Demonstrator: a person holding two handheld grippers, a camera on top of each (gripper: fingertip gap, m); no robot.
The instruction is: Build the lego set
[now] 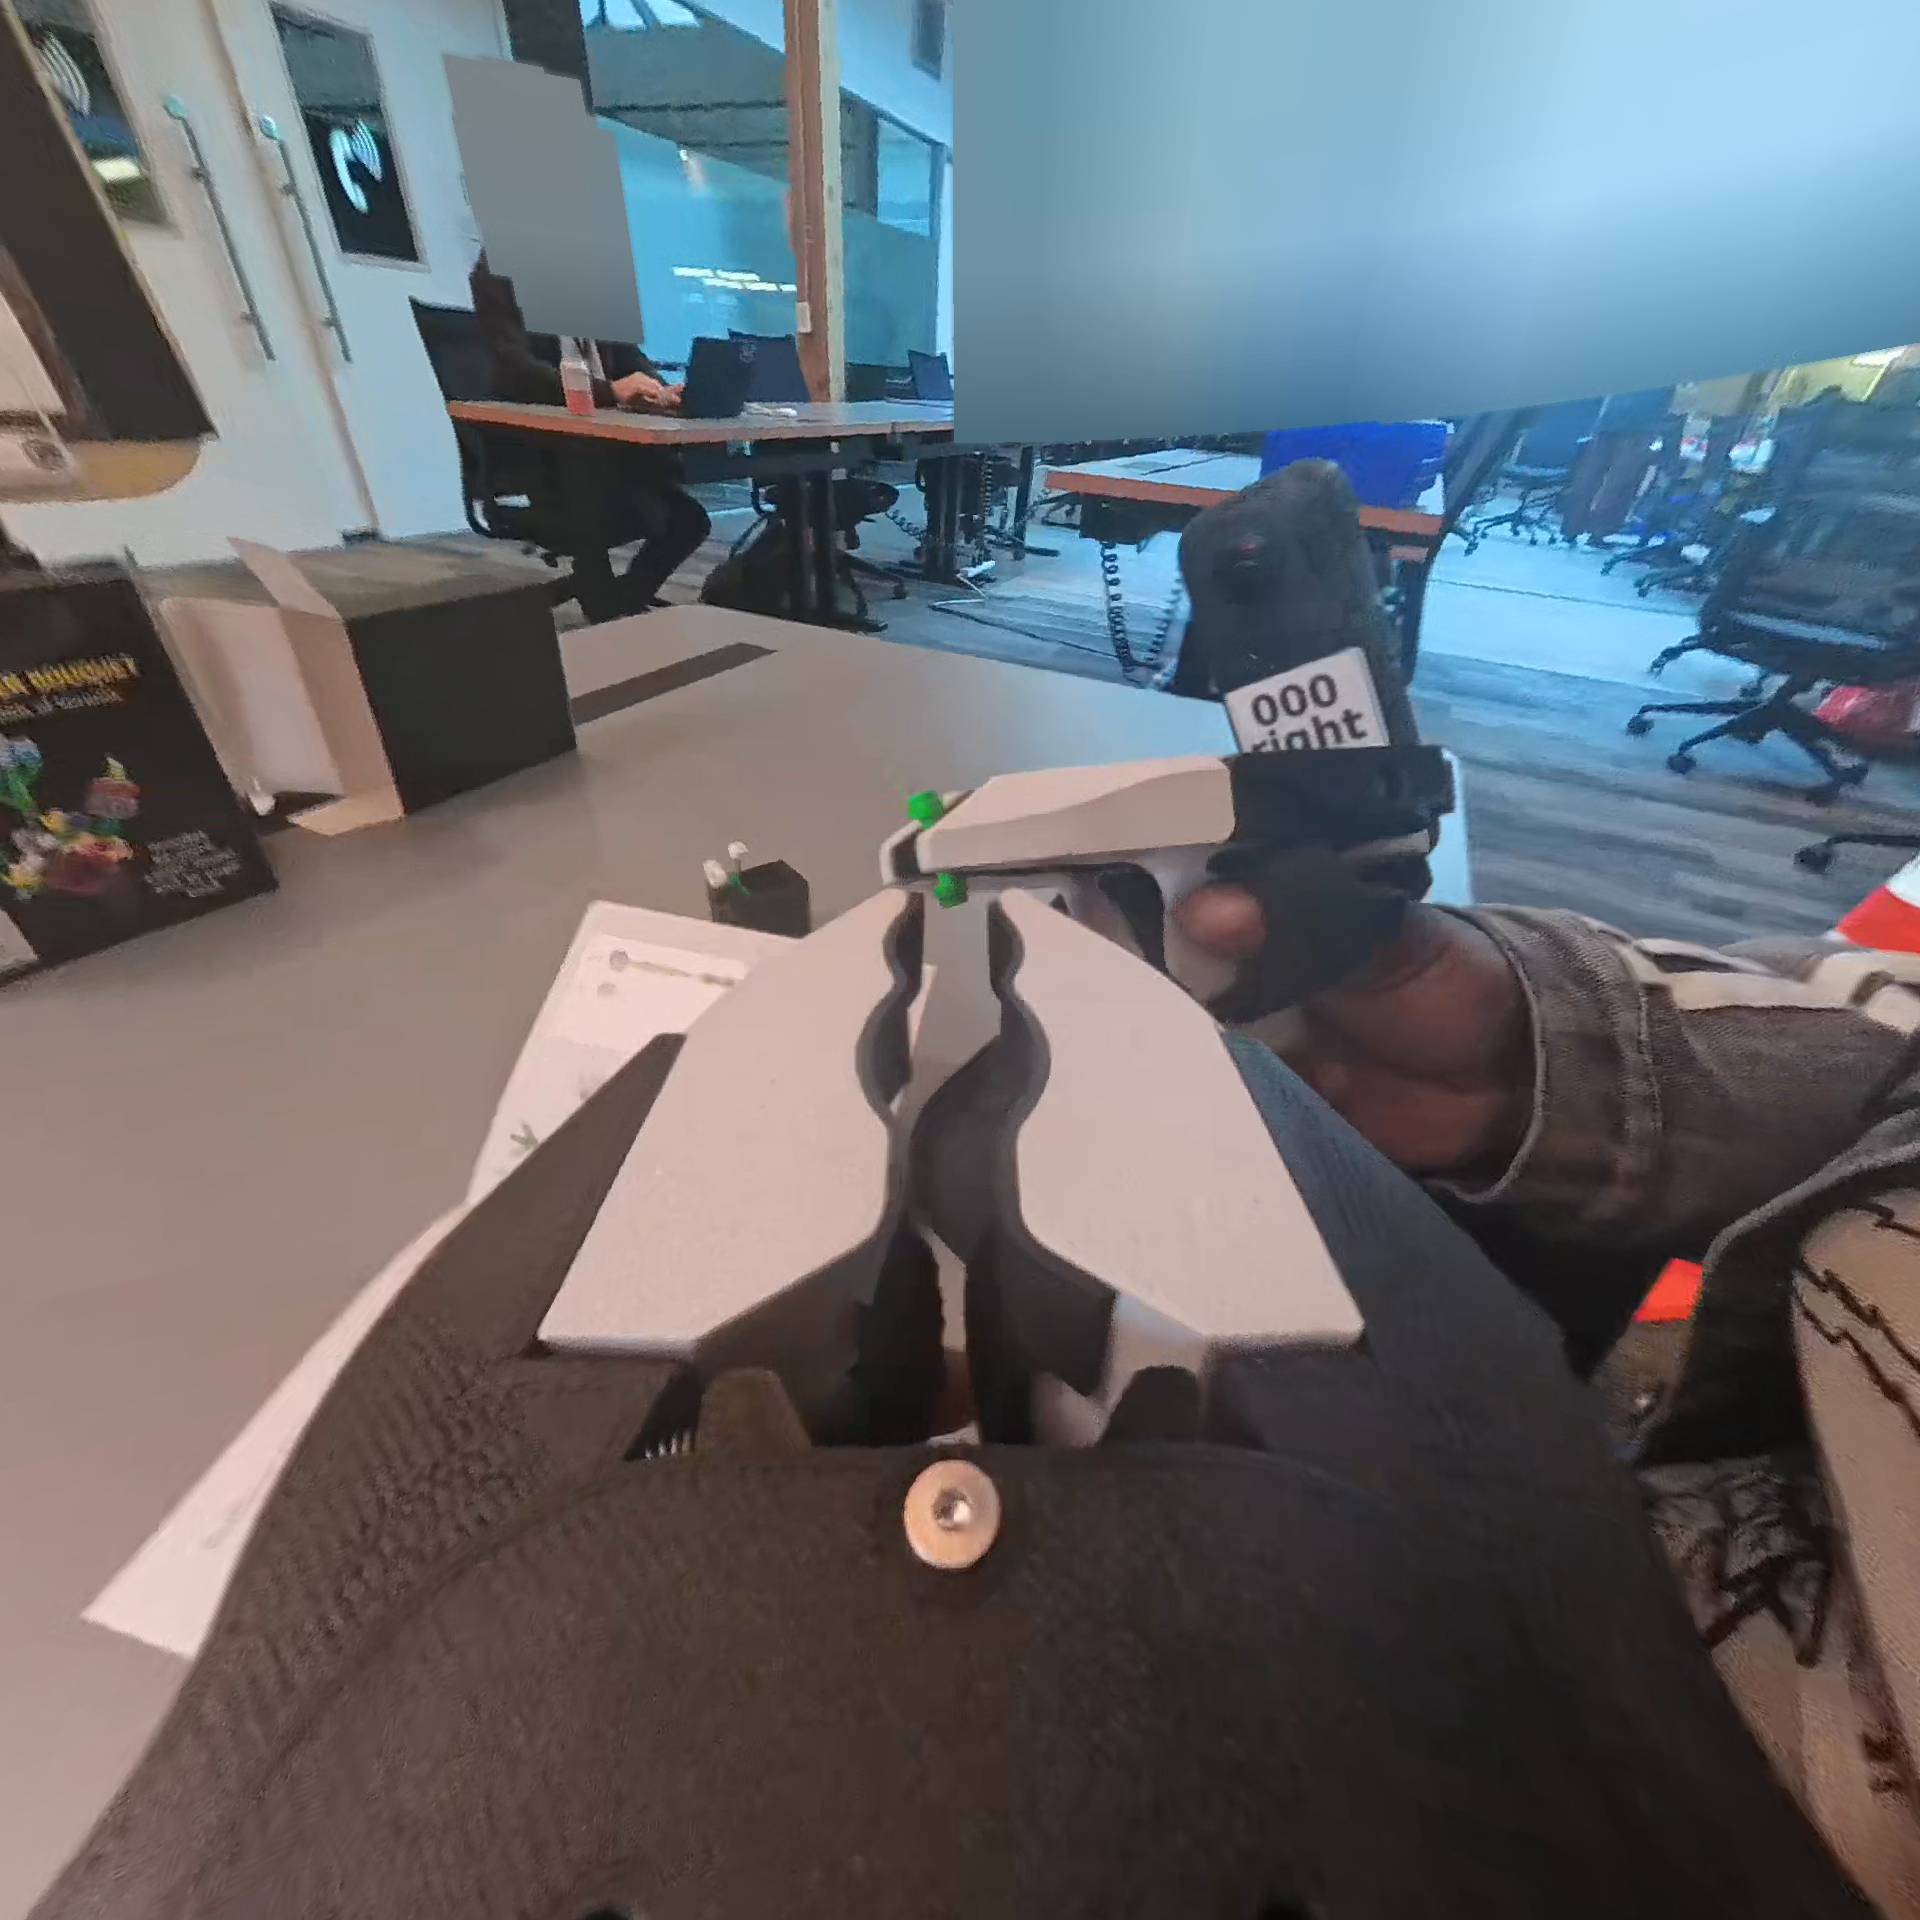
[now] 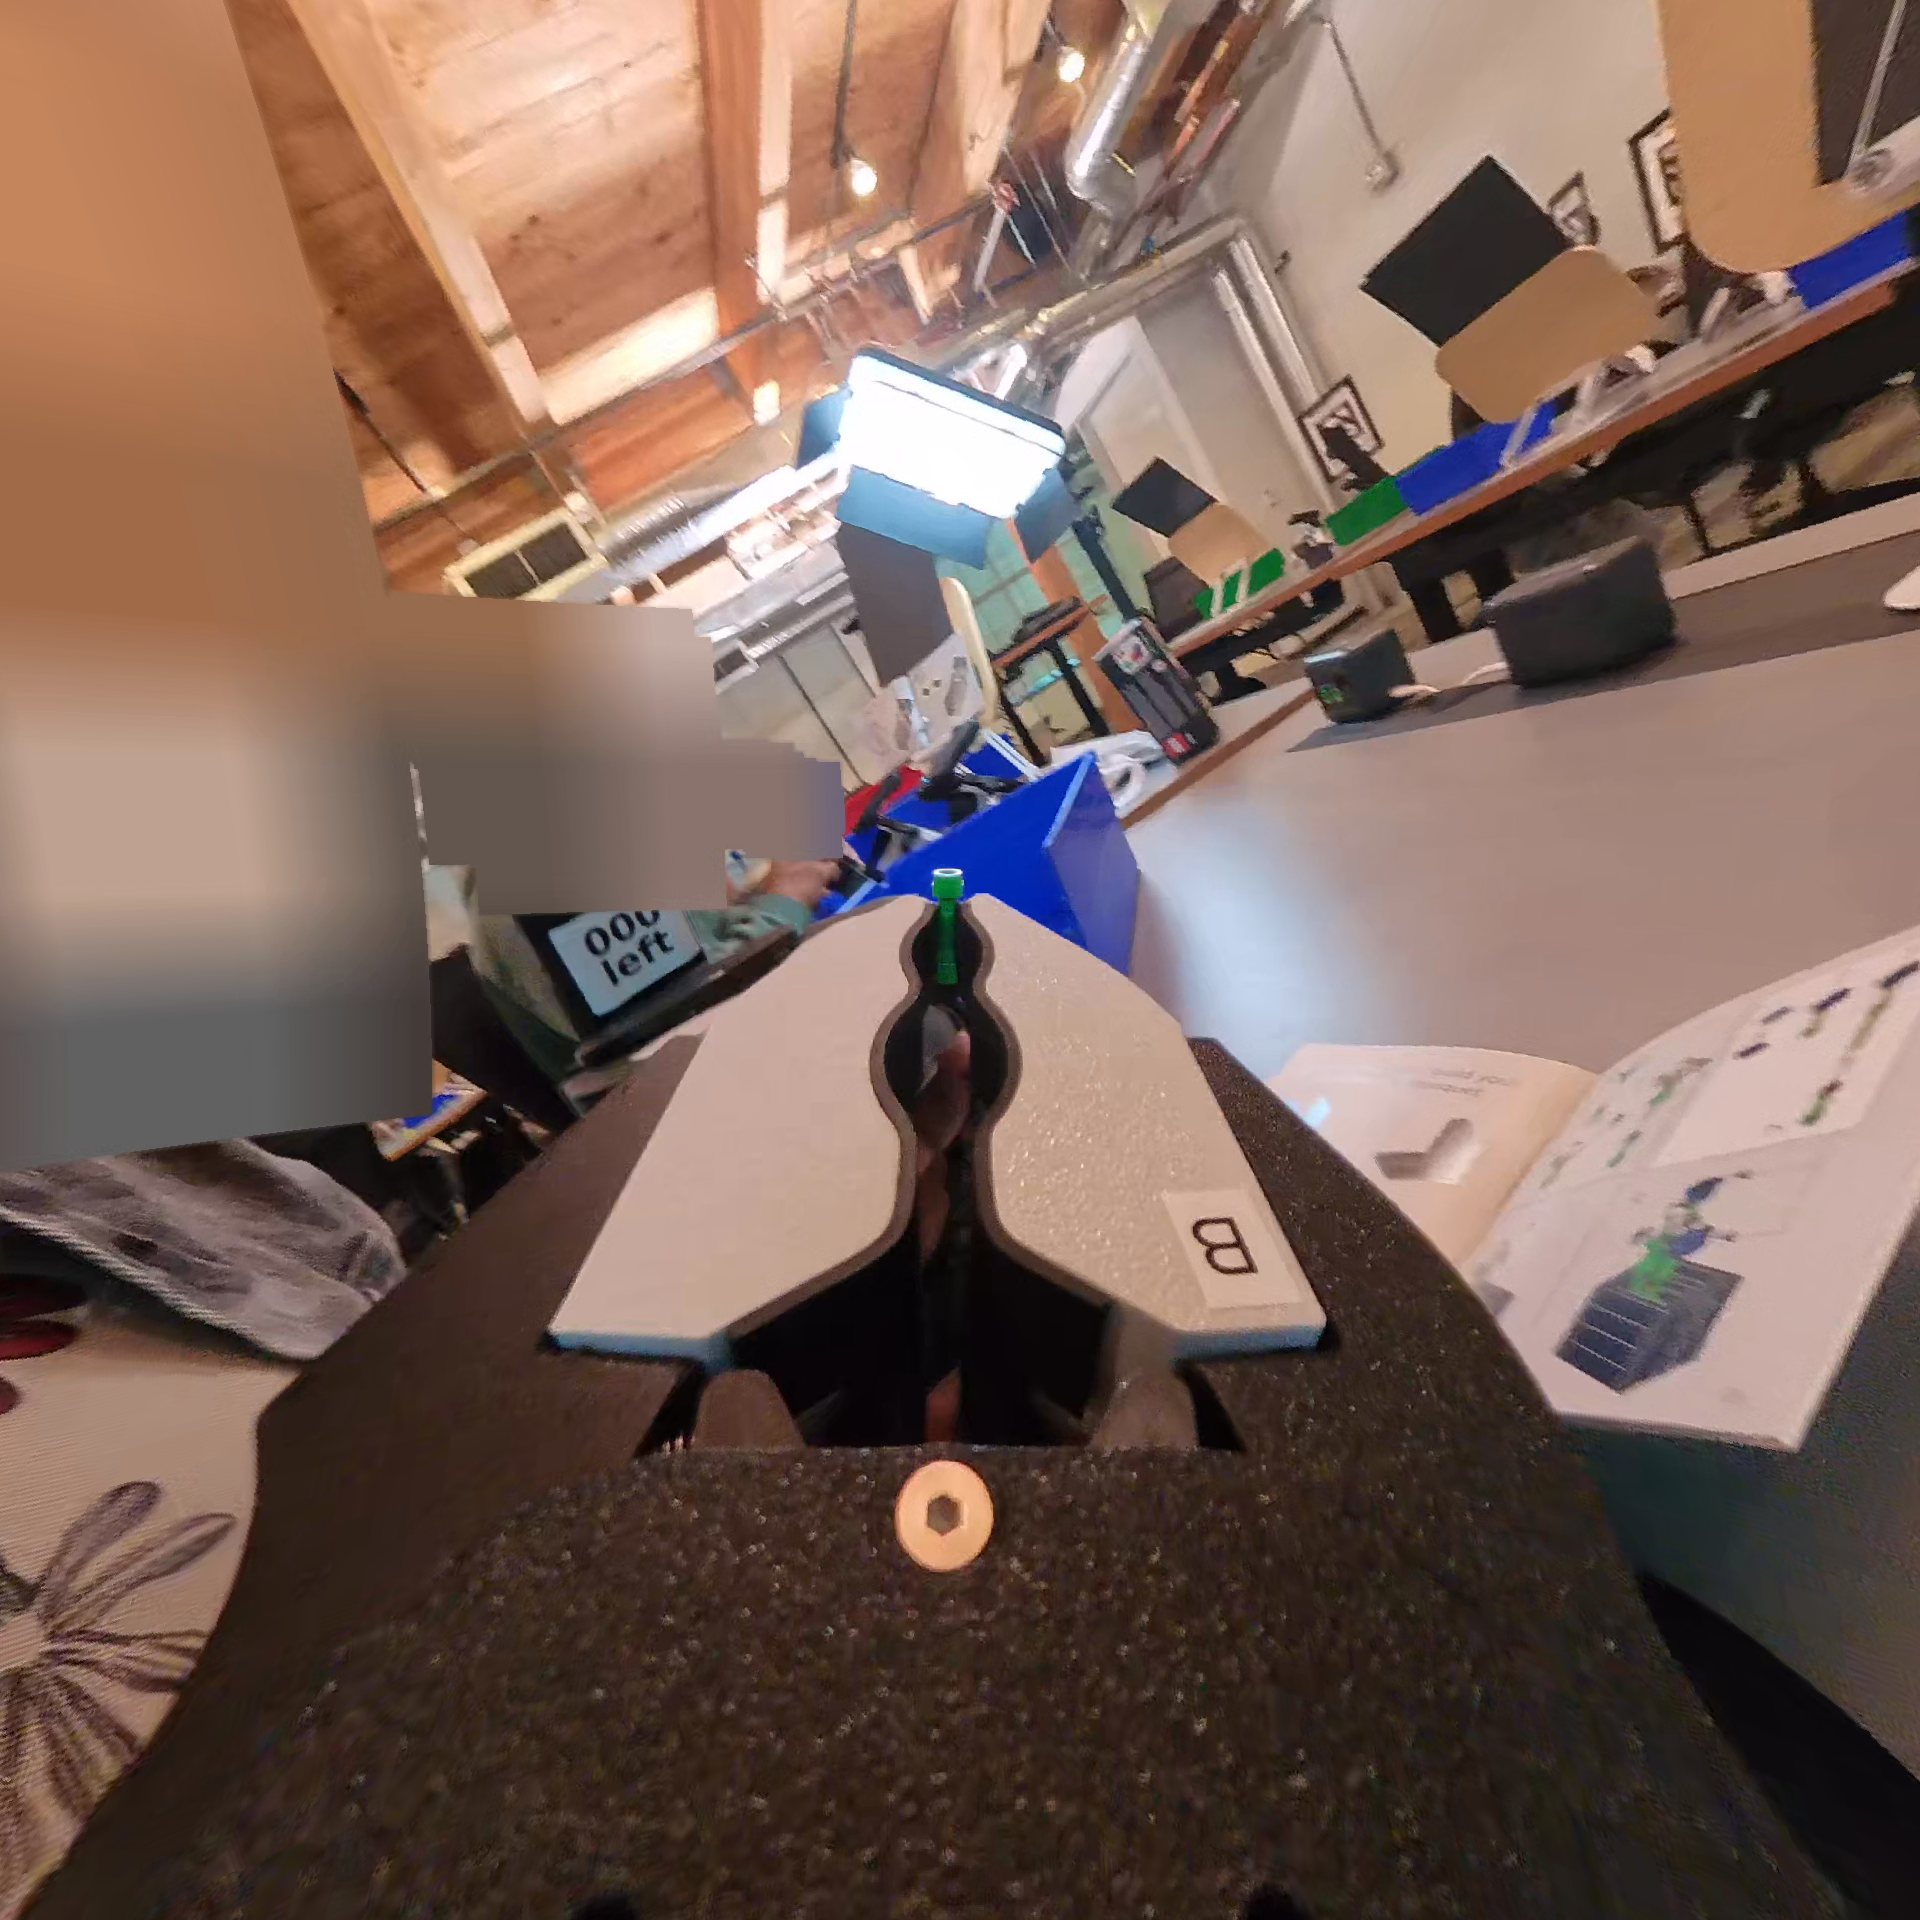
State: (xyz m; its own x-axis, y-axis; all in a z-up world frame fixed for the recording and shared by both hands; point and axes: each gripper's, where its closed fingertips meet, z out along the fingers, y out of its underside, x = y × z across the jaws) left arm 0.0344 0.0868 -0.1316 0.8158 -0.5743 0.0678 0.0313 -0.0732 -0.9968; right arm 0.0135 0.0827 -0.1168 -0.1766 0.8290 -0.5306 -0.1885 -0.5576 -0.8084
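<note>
My right gripper (image 2: 945, 920) is shut on a thin green Lego stem piece (image 2: 945, 925), whose end sticks out past the fingertips. In the left wrist view the right gripper (image 1: 906, 854) reaches in from the right, held above the table, with the green piece (image 1: 945, 888) showing above and below its tips. My left gripper (image 1: 956, 914) is slightly open, its tips on either side of the lower green end, not clamped on it. A small black Lego base (image 1: 761, 896) with white and green pieces on top stands on the table behind them.
An open instruction booklet (image 1: 623, 1039) lies on the grey table (image 1: 312, 1039) under my left gripper; it also shows in the right wrist view (image 2: 1662, 1195). The Lego box (image 1: 104, 790) and an open carton (image 1: 364, 707) stand at left. A blue bin (image 2: 1039, 852) stands beyond. My left and right fingertips are right by each other. From either gripper's tips it is about 20 centimeters to the small black Lego base (image 1: 761, 896).
</note>
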